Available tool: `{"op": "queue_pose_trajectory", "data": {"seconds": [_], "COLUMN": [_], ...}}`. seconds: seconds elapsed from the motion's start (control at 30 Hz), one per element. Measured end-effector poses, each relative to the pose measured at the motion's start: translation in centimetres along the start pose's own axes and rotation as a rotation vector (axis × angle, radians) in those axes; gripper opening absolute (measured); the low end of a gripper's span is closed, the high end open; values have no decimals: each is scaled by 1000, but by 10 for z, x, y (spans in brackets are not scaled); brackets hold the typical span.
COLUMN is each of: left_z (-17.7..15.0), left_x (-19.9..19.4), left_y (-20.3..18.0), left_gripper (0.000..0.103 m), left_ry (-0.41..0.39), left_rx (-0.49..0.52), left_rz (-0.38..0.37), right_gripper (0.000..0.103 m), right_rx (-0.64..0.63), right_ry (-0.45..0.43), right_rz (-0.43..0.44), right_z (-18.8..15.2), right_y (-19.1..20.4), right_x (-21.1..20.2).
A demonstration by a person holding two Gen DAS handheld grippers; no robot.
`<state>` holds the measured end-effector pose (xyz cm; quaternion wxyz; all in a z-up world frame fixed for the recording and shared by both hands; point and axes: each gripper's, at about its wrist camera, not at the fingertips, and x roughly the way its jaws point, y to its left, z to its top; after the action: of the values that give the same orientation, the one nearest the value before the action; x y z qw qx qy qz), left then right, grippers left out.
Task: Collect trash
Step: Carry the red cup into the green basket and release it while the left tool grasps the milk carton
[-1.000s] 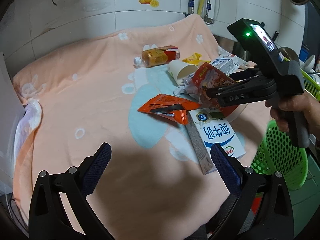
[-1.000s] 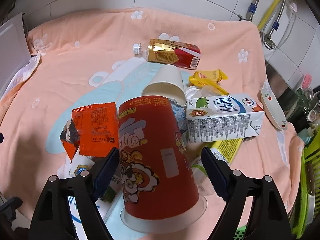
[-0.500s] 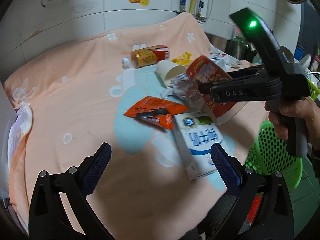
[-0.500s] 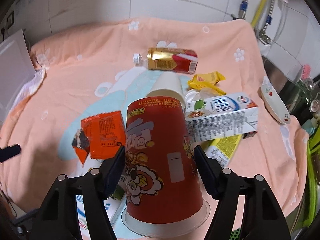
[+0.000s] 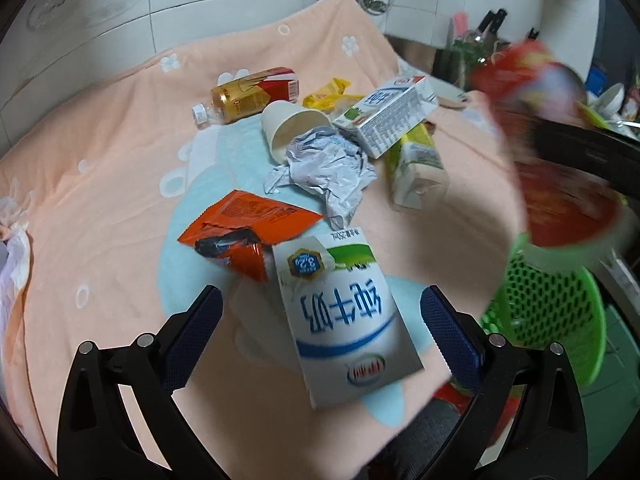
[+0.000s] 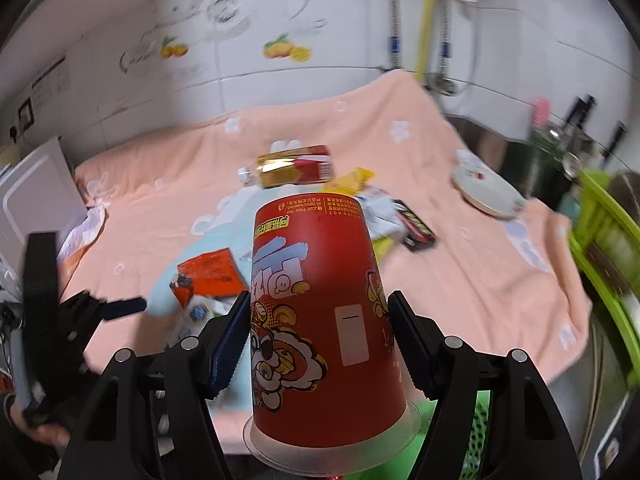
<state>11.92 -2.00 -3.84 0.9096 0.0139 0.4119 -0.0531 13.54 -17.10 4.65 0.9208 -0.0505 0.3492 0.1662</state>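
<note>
Right gripper [image 6: 318, 326] now carries the red cup [image 6: 320, 320] up off the peach cloth [image 6: 460, 272], toward the green basket [image 5: 552, 316]; a second ago the cup lay among the litter, jaws wider. Both pads press its sides, clamped. Left gripper [image 5: 320, 320] hangs spread wide over the milk carton [image 5: 344, 320], closer than before, touching nothing.

Red cup [image 6: 320, 320]: glossy printed paper, clear plastic lid. Milk carton [image 5: 344, 320]: smooth coated card. Orange wrapper [image 5: 248, 228]: shiny foil film. Crumpled white paper [image 5: 324, 172]: matt. Blanket [image 5: 120, 160]: soft matt cloth. Green basket [image 5: 552, 312]: perforated plastic. Wall tiles [image 6: 240, 20]: glazed.
</note>
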Motion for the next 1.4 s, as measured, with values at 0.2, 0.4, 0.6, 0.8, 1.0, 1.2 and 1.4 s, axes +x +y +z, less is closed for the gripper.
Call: {"op": "queue_pose_trajectory", "data": {"seconds": [0.2, 0.4, 0.6, 0.8, 1.0, 1.2, 1.4], "left_z": [2, 1, -1, -7, -6, -5, -4], "left_x": [25, 37, 37, 17, -1, -11, -10], "left_y": [-4, 1, -2, -9, -25, -41, -57], "left_gripper": [90, 73, 71, 71, 71, 71, 71], "left_ry": [59, 96, 78, 46, 9, -5, 4], "left_rx": [6, -44, -38, -18, 4, 38, 56], "left_rz": [41, -35, -41, -97, -154, -209, -267], "right_gripper": [66, 66, 66, 66, 66, 66, 66], "right_rx": [82, 215, 304, 384, 390, 422, 465], "right_ry": [12, 118, 255, 287, 368, 489, 608], "right_rz": [-96, -147, -177, -171, -168, -139, -125], "right_z": [-53, -112, -163, -185, -192, -199, -202], "right_y": [-33, -76, -108, -122, -123, -129, -134], "right_x": [-18, -2, 32, 38, 50, 80, 104]}}
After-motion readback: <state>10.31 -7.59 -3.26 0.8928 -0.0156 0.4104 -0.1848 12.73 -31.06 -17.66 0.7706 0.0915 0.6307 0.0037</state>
